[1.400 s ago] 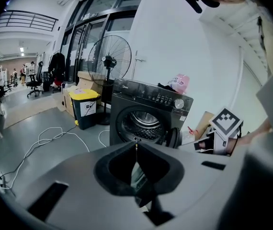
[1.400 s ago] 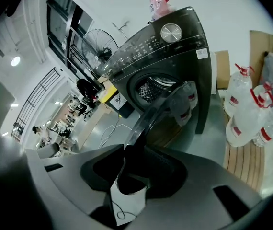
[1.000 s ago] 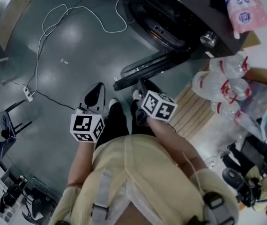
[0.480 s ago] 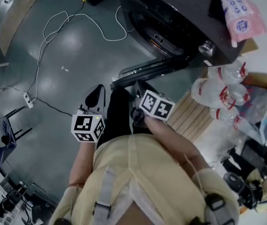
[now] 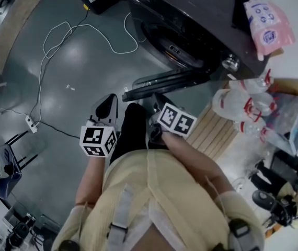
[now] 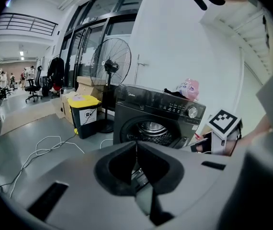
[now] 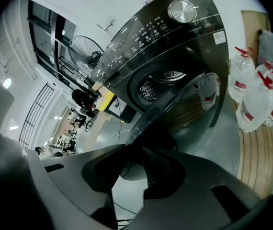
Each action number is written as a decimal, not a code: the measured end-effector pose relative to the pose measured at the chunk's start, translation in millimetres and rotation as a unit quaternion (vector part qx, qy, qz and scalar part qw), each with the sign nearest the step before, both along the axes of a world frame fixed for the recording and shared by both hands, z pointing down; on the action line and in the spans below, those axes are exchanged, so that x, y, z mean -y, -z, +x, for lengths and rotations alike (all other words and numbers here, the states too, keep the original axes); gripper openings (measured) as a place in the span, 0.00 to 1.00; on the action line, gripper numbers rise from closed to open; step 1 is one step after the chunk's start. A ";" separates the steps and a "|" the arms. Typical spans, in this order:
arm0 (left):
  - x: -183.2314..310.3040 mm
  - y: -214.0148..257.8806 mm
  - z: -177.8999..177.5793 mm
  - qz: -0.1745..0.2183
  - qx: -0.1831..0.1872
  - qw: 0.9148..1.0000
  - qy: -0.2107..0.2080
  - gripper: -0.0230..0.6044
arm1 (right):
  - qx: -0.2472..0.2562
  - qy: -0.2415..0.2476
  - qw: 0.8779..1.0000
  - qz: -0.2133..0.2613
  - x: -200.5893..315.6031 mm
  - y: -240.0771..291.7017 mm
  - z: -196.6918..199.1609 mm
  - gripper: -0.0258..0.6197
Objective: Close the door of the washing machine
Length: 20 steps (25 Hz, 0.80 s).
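A person in a pale yellow top stands on the grey floor (image 5: 76, 82) and holds a gripper in each hand. Both point forward and down, because the thing to reach sits low. The left gripper (image 6: 135, 143) has its two jaws shut tight together with nothing in them. It hangs off to the side over bare floor, so I think it is only waiting. The right gripper (image 7: 134, 150) looks like the busy one. Its jaws stand a small way apart and have just been closing a little. They hold nothing: the dark rim of the door lies right in front of the gap, but I cannot see the pads press on it. The door (image 5: 164, 81) is wide open and swung out toward the person, so from above it shows edge-on, just past the right gripper. I guess that hand is there to push it back. Behind the door is the dark washing machine (image 5: 201, 20), with its round hole and shiny drum (image 6: 152, 128). The door must swing all the way round to that hole. A pink pack (image 5: 266, 17) lies on top of the machine. Big water bottles (image 5: 240, 101) stand by a wooden pallet (image 5: 217, 127) beside it, out of the door's way, I think. Farther off, a white cable (image 5: 60, 33) curls on the floor, and a yellow bin (image 6: 83, 107) and a tall fan (image 6: 110, 61) stand by the windows.
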<state>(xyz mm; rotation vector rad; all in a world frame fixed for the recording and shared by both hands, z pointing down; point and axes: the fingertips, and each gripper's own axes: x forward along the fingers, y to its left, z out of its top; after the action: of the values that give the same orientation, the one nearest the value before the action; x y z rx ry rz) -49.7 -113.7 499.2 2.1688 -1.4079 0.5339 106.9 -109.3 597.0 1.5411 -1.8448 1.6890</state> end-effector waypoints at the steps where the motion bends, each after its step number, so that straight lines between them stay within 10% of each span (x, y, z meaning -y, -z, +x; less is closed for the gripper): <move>1: 3.5 -1.1 -3.1 -0.002 0.000 1.000 -0.003 0.02 | 0.000 -0.005 1.000 -0.001 3.5 0.0 -1.3 0.21; 20: 81.1 -4.3 -15.5 -0.007 -0.011 0.997 -0.082 0.02 | 0.002 -0.103 0.995 0.003 83.5 3.0 -18.4 0.21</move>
<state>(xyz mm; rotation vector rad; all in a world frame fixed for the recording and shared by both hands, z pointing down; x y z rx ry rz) -65.2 -194.7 503.5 2.2856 -1.2173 0.5746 88.5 -192.7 594.0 1.7864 -1.7466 1.7730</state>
